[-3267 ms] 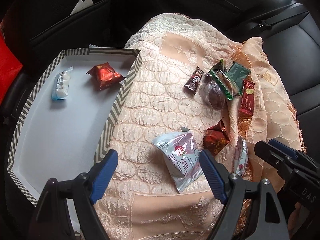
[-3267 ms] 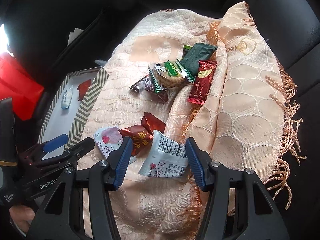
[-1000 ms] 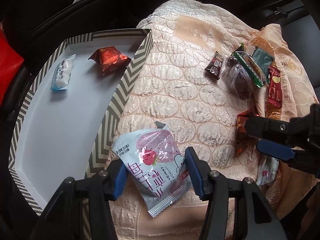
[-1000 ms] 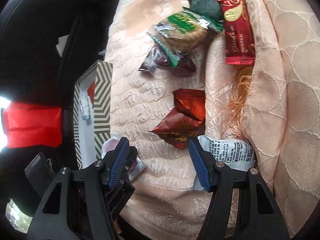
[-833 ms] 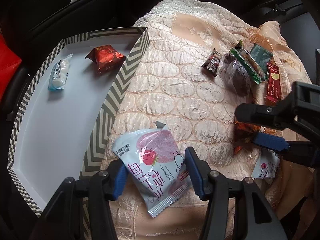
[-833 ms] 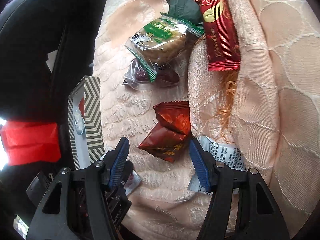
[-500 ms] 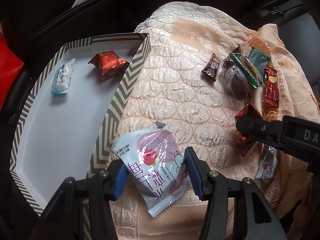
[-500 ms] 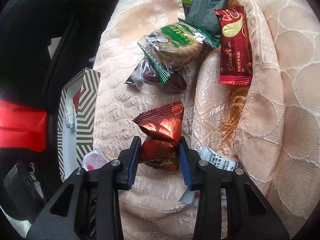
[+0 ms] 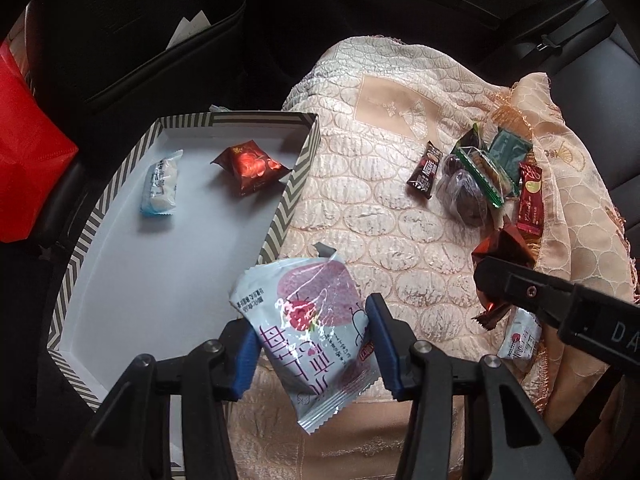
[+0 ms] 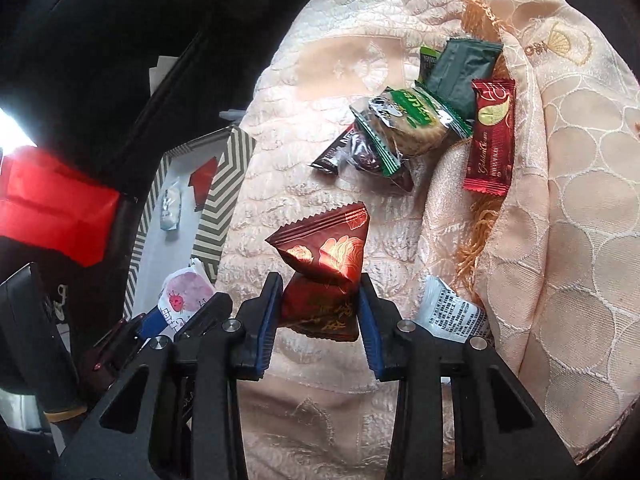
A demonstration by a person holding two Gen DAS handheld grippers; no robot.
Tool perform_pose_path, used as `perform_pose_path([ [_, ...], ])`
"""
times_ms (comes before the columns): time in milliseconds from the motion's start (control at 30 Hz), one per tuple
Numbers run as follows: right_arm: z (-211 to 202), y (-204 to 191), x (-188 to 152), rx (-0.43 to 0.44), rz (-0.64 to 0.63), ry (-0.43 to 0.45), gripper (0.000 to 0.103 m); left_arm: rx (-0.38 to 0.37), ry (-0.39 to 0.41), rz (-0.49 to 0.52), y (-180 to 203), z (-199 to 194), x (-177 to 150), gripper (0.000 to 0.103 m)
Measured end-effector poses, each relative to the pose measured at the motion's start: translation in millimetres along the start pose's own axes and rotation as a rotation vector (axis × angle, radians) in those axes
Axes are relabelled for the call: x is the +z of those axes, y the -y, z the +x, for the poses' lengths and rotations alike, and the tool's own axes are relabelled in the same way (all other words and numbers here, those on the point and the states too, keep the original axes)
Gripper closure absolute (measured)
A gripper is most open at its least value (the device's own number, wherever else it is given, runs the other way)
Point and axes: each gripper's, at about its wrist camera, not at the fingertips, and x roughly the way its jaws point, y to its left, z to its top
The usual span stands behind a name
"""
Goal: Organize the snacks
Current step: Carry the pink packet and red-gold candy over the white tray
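My left gripper (image 9: 312, 344) is shut on a white and pink snack packet (image 9: 304, 300), held above the peach cloth (image 9: 380, 208) beside the striped box (image 9: 288, 200). The box holds a white candy (image 9: 160, 188) and a dark red packet (image 9: 250, 168). My right gripper (image 10: 320, 296) is shut on another dark red foil packet (image 10: 324, 252), raised off the cloth. A white printed packet (image 10: 452, 316) lies just right of it. Further back lie a green cookie pack (image 10: 408, 120), a dark green packet (image 10: 460, 68), a red bar (image 10: 490, 136) and a brown bar (image 10: 332, 156).
The cloth covers a black car seat; its fringed fold (image 10: 560, 200) rises on the right. A red bag (image 9: 28, 160) sits left of the box. A dark seat-back pocket with white paper (image 9: 188, 28) is behind the box.
The right gripper went from wide open around the dark red packet to shut on it, then rose with it. The left gripper kept its packet and lifted slightly.
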Motion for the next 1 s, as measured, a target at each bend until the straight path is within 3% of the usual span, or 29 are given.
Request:
perform_pose_path([
  [400, 6.2, -49.4, 1.8, 0.019, -0.112, -0.017, 0.067, 0.068, 0.041, -0.07, -57.3, -12.1, 15.1, 0.051],
  [1000, 34.9, -110.3, 3.5, 0.016, -0.233, -0.057, 0.067, 0.126, 0.022, -0.14, -112.5, 3.5, 21.6, 0.051],
])
